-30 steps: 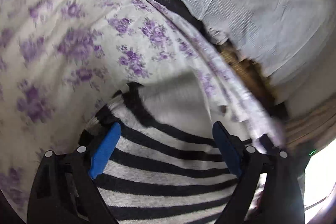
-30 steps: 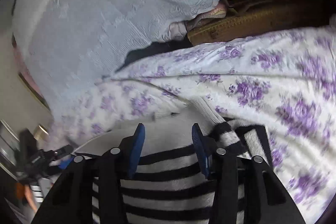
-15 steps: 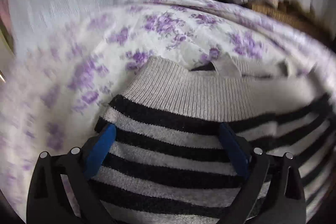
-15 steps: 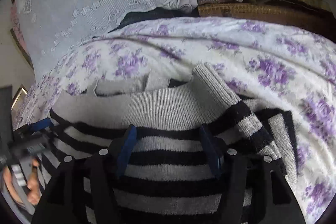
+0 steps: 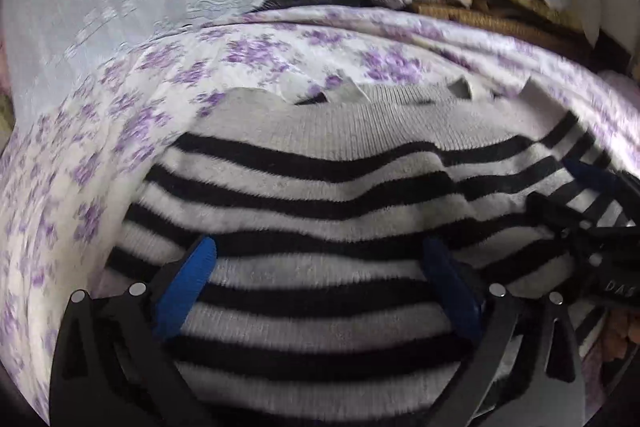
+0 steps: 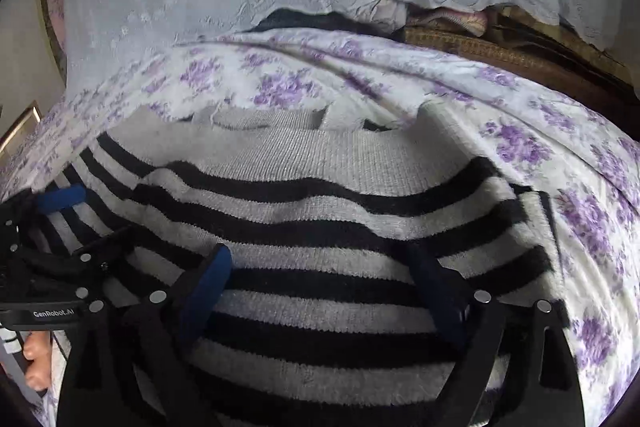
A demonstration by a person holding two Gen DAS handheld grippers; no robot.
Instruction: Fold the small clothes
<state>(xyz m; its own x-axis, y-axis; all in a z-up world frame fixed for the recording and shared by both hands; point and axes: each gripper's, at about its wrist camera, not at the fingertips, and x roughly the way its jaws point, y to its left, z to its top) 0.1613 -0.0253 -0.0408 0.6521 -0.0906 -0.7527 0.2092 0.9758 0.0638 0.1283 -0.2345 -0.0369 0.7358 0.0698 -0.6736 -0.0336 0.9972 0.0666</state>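
Striped sweater (image 5: pixel 320 187) lies flat on floral bedsheet (image 5: pixel 120 131), filling centre and lower frame in both views, stripes running left-right, grey ribbed band at upper edge. Left gripper (image 5: pixel 320 279) and right gripper (image 6: pixel 320 283) both over it, side by side, fingers wide and opening, nothing pinched. Neither nearer; far edge lies ahead of both.

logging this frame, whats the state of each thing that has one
striped sweater: lying flat on the bed, ribbed grey band at the far edge
left gripper: jaws opening, nothing pinched, over the sweater
right gripper: jaws opening, nothing pinched, over the sweater
floral sheet: spread under the sweater, creased
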